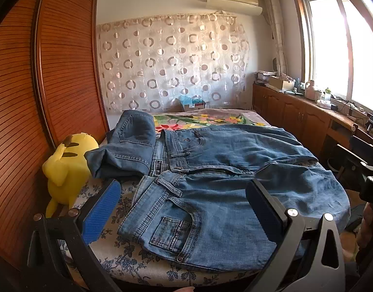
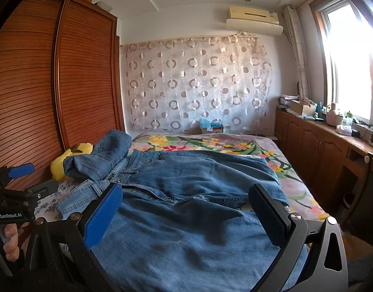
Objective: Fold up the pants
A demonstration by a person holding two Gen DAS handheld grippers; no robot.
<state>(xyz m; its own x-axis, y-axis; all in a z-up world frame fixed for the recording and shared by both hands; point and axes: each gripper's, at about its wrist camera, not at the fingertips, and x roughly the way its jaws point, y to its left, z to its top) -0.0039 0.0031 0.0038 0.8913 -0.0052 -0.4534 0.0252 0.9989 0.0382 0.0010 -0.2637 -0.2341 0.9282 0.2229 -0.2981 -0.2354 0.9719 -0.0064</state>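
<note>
1. Left wrist view: left gripper (image 1: 184, 209) held over the near edge of the bed (image 1: 128, 265), fingers spread wide, nothing pinched between them.
2. Between and just beyond those fingers: jeans (image 1: 223, 194) laid flat across the bed, waistband toward the left finger, coin pocket and rivet button near the front edge.
3. Beyond the left finger (image 1: 101, 213): folded jeans (image 1: 130, 150) in a stack, partly lying on the waistband of the flat pair.
4. Left of the left finger: yellow plush (image 1: 64, 170) against the wardrobe (image 1: 40, 97).
5. Far right in the same view: right gripper (image 1: 366, 170), black frame only; its finger spacing not readable there.
6. Right wrist view: right gripper (image 2: 186, 211) hovering above the jeans (image 2: 186, 231), fingers spread wide, denim below the gap but no pad pressing on it.
7. Beyond the left finger (image 2: 103, 216) there: folded jeans (image 2: 101, 160), with the plush (image 2: 62, 163) behind.
8. Left edge of that view: left gripper (image 2: 18, 187), gripped at the handle by a hand (image 2: 8, 241).
9. Beyond the fingertips: floral blanket (image 2: 210, 146) covering the far part of the bed.
</note>
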